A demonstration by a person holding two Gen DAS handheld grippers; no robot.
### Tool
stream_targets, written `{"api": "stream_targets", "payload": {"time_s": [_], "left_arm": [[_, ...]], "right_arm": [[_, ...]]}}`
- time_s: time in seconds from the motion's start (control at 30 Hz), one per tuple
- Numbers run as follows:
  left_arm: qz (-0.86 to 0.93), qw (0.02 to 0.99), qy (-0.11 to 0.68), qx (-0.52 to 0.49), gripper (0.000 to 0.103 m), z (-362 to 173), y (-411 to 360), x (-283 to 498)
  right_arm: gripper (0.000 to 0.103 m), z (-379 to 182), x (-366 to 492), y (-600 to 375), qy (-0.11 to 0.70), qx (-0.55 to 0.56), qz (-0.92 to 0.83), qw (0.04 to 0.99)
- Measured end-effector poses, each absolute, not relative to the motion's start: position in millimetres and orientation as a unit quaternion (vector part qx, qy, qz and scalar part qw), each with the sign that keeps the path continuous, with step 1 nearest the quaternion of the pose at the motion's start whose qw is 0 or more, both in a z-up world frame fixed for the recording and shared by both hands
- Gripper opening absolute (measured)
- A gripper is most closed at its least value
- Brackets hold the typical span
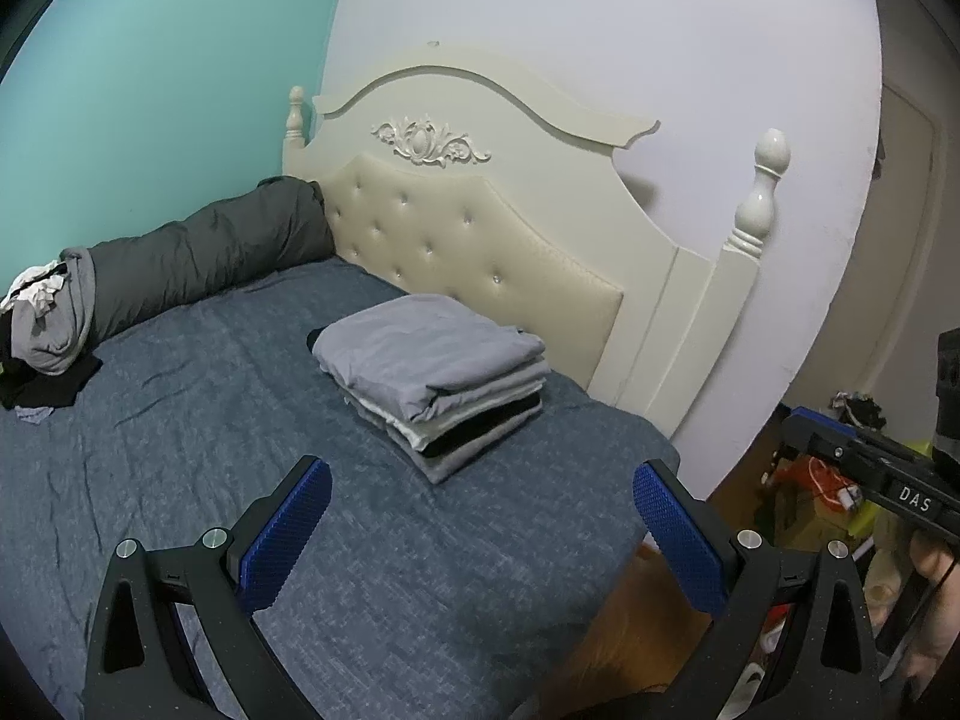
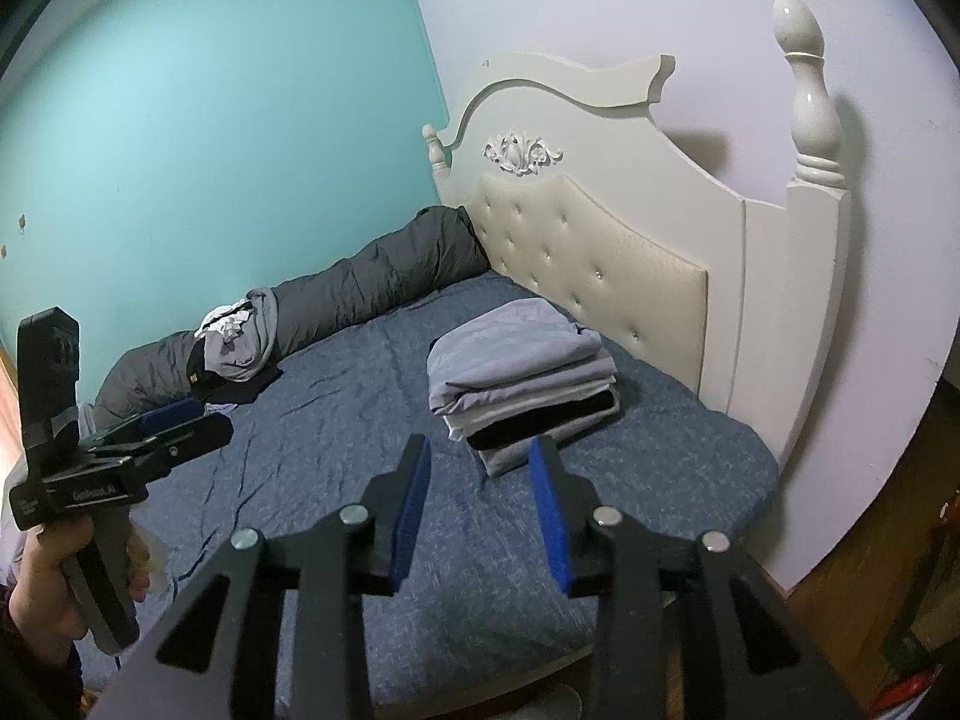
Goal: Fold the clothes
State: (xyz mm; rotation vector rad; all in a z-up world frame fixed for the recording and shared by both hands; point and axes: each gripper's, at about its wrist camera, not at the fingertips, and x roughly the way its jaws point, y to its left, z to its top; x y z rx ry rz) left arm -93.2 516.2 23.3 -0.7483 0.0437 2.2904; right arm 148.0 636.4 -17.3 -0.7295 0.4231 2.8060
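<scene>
- The left gripper [image 1: 480,516] hangs over the near part of the bed [image 1: 180,450], its blue pads [image 1: 285,540] spread wide with nothing between them.
- The right gripper [image 2: 480,504] has its jaws partly apart; only the bedcover shows in the gap, and the pads [image 2: 411,510] touch no cloth.
- From the right wrist view, the left gripper [image 2: 174,420] shows at the left edge, held in a hand [image 2: 54,588].
- From the left wrist view, part of the right gripper's body [image 1: 876,474] shows at the right edge, off the side of the bed.
- A stack [image 1: 438,372] of folded clothes lies on the blue cover near the headboard [image 1: 480,228], well beyond both pairs of fingers.
- Its top piece is light grey; below it come pale, white, black and grey layers.
- A heap [image 1: 48,324] of unfolded clothes sits at the far left of the bed, grey and white on top, black beneath.
- The heap rests against a long dark roll [image 1: 204,252], perhaps a duvet, that lies along the teal wall [image 1: 150,60] up to the headboard.
- A small scrap of pale cloth [image 1: 30,414] lies on the cover just beside the heap.
- Right of the bed, the floor clutter [image 1: 828,492] is too blurred to name.
</scene>
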Motion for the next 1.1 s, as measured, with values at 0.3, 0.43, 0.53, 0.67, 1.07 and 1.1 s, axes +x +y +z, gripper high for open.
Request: {"api": "stream_targets", "payload": {"time_s": [0.3,0.43,0.53,0.67,1.07,1.1], "left_arm": [[0.889,0.361,0.015,-0.282,0.103,19.7,508.5,-78.8],[0.892,0.357,0.018,-0.277,0.103,20.4,506.0,-74.6],[0.894,0.355,0.02,-0.274,0.103,20.7,503.8,-71.7],[0.895,0.354,0.026,-0.271,0.103,19.4,501.6,-66.7],[0.893,0.36,0.028,-0.268,0.103,15.1,495.5,-49.3],[0.893,0.36,0.029,-0.268,0.103,14.3,494.9,-47.7]], "right_arm": [[0.035,-21.7,162.1,624.7,0.141,-0.244,0.953,0.112],[0.036,-23.8,166.5,620.4,0.139,-0.243,0.953,0.115],[0.037,-24.5,170.2,616.5,0.137,-0.24,0.954,0.117],[0.037,-25.2,175.1,610.5,0.135,-0.236,0.955,0.117],[0.045,-31.9,193.9,595.5,0.138,-0.231,0.955,0.125],[0.046,-32.0,195.7,593.7,0.137,-0.231,0.955,0.127]]}}
